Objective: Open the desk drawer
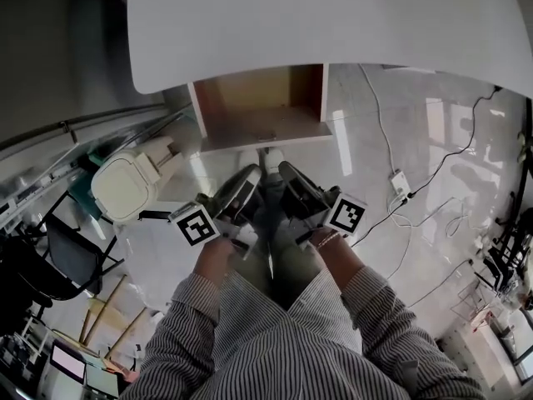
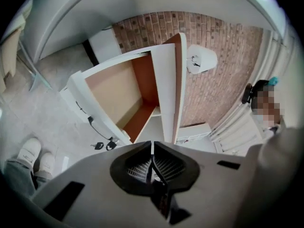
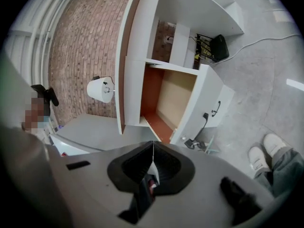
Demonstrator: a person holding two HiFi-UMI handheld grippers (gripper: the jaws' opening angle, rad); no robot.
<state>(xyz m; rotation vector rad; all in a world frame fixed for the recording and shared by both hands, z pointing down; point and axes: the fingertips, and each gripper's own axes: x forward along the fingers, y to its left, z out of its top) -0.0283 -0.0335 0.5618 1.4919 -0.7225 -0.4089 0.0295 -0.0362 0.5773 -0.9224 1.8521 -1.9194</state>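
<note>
Sleeves (image 1: 208, 332) frame the head view: left gripper (image 1: 250, 177) and right gripper (image 1: 287, 173) hang clear of the drawer (image 1: 262, 127), which stands pulled out beneath the tabletop (image 1: 333, 15). Left gripper view: fingers closed on nothing, drawer (image 2: 114, 91) open ahead. Right gripper view: fingers likewise closed and empty, drawer (image 3: 175, 96) open. Task judged complete.

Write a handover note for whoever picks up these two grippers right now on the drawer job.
Left gripper: jaws shut, nothing between them, held back from the drawer.
Right gripper: jaws shut, empty, also clear of it.
Drawer: pulled out from under the desk, with its wooden inside showing and apparently empty.
Done: the drawer is open.
Left: nothing apparent.
</note>
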